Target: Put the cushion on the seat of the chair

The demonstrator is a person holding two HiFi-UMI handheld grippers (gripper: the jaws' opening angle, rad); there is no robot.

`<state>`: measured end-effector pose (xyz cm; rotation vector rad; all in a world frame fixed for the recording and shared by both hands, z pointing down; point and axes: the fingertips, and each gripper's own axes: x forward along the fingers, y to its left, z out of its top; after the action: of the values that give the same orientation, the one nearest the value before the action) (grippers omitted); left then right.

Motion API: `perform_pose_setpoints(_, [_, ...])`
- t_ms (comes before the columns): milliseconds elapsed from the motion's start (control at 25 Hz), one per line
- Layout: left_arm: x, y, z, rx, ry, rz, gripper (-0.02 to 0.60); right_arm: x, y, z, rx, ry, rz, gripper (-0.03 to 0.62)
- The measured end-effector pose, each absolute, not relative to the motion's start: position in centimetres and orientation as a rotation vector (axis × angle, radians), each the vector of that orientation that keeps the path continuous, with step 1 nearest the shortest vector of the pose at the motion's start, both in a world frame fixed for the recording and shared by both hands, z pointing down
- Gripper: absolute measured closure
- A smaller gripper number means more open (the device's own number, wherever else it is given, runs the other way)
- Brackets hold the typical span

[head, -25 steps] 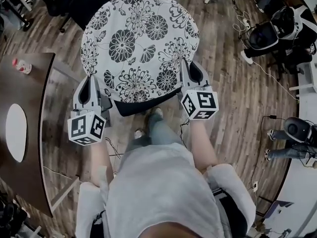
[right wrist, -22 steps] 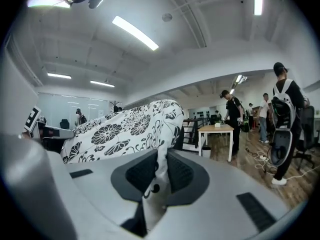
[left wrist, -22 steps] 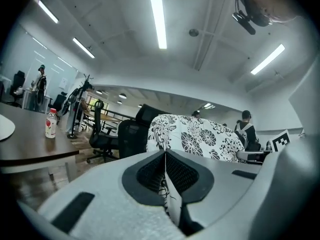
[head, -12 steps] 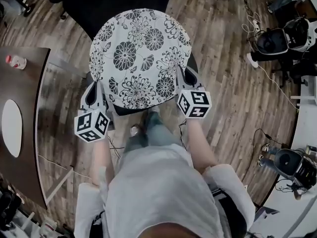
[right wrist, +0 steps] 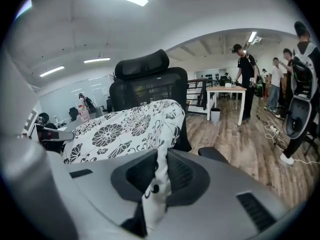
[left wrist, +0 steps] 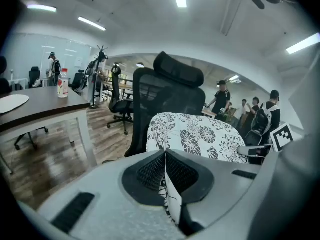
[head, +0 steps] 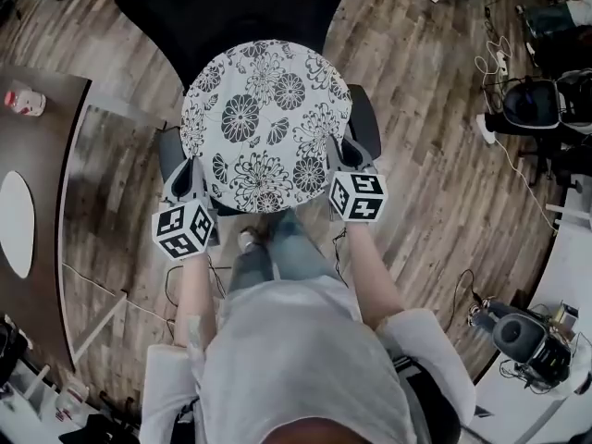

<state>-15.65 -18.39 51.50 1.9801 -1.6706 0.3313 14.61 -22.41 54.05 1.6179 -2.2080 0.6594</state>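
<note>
A round white cushion [head: 266,123] with black flower print hangs over the black office chair [head: 242,12], covering most of its seat in the head view. My left gripper [head: 192,176] is shut on the cushion's near left edge, and my right gripper [head: 339,155] is shut on its near right edge. In the left gripper view the cushion [left wrist: 192,136] spreads ahead of the jaws with its edge pinched between the pads, the chair's backrest [left wrist: 170,99] behind it. In the right gripper view the cushion [right wrist: 125,129] lies ahead of the pinched fabric, in front of the backrest [right wrist: 147,86].
A dark table [head: 37,202] with a white oval plate [head: 16,222] and a small bottle [head: 23,102] stands at the left. The chair's armrests [head: 365,118] flank the cushion. Cables, bags and other chairs [head: 541,109] lie at the right. Several people [right wrist: 245,79] stand farther off.
Both grippers have carried the cushion forward toward the chair's backrest. It now looks smaller and sits more squarely over the seat; the grippers stand closer together.
</note>
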Motion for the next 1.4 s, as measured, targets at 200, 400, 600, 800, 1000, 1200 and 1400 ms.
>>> perform_pose_setpoints(200, [-16.1,-19.1,55.4,1.924,-1.671,0.429,0.571,13.8,-23.9,57.7,1.548,-2.172,0.716,0.557])
perform_pose_setpoints(400, [-16.8,-19.2,58.7,1.852,-1.670,0.493,0.571,13.2,-24.5,61.1,1.472,-2.139,0.765,0.557])
perform_pose_setpoints(600, [-17.0,-19.1,62.1,1.795,-1.666,0.543,0.571,12.8,-25.2,64.7,1.417,-2.105,0.832,0.557])
perform_pose_setpoints(800, [-15.8,-19.6,65.6,1.734,-1.651,0.593,0.571,13.8,-26.2,68.2,1.366,-2.072,0.889,0.557])
perform_pose_setpoints(1000, [-17.4,-19.3,69.7,1.677,-1.610,0.656,0.571,12.0,-26.6,71.8,1.310,-2.025,0.925,0.557])
perform_pose_setpoints(1200, [-18.0,-19.4,72.7,1.652,-1.588,0.726,0.571,11.1,-26.8,75.2,1.252,-1.986,0.934,0.557])
perform_pose_setpoints(1400, [-18.2,-19.5,75.1,1.621,-1.580,0.778,0.571,11.0,-27.4,78.0,1.231,-1.963,0.956,0.557])
